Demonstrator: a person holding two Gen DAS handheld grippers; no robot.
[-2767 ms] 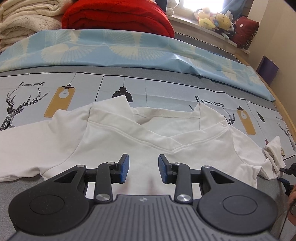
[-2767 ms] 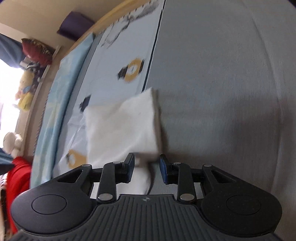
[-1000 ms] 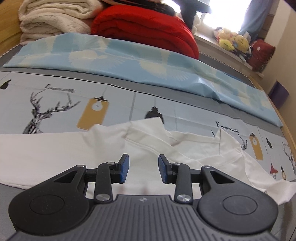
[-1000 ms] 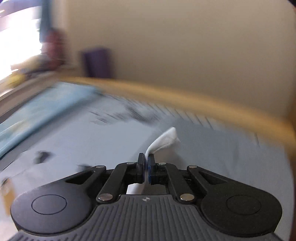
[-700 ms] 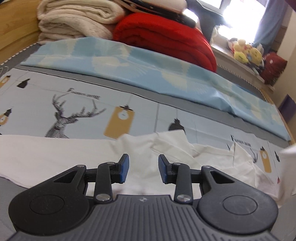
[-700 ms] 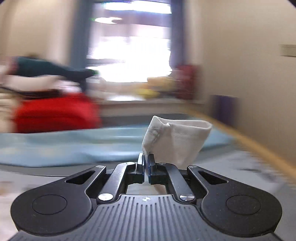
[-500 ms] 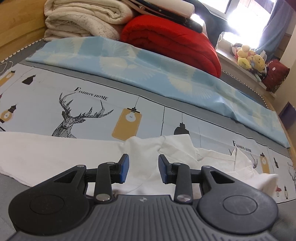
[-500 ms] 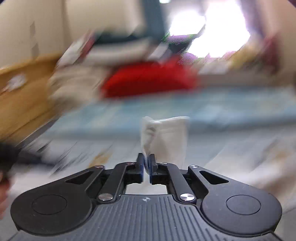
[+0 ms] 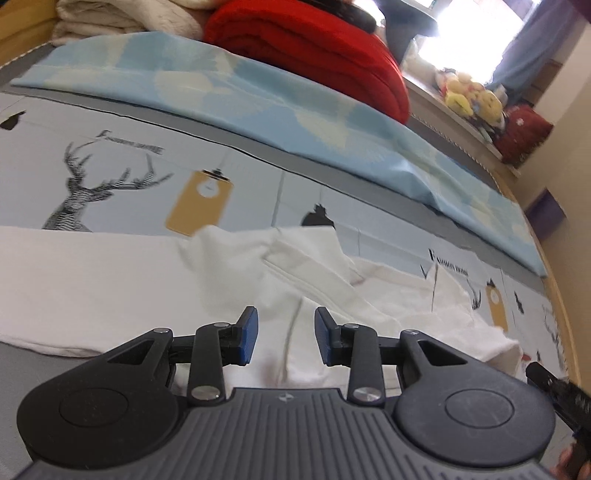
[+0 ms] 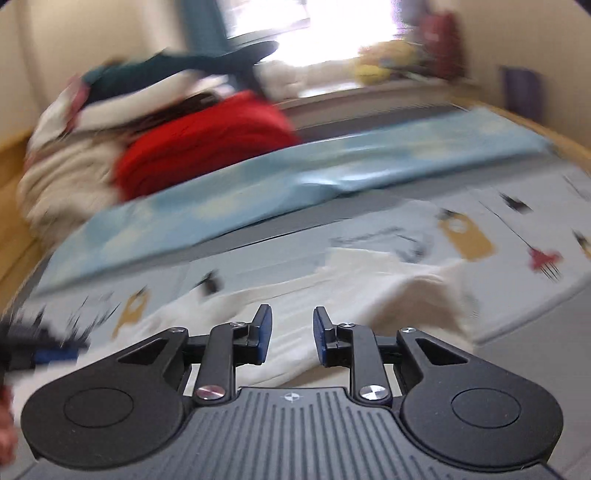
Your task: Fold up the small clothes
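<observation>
A white long-sleeved top lies spread on the printed bed sheet, collar away from me. One sleeve stretches flat to the left, while the other lies folded back over the body at the right. My left gripper hovers over the top's chest, open, nothing between its blue pads. The right wrist view is blurred: my right gripper is over the same white top, its jaws opening, with no cloth pinched between them. The right gripper's tip shows at the lower right of the left wrist view.
A light blue folded cover runs across the bed behind the top. A red blanket and cream blankets are stacked at the back. Plush toys sit on the sill; the wooden bed edge runs along the right.
The right gripper carried the sleeve cuff, pinched, from the right side across over the top, then let it go and opened. The left gripper shifted slightly and stayed open.
</observation>
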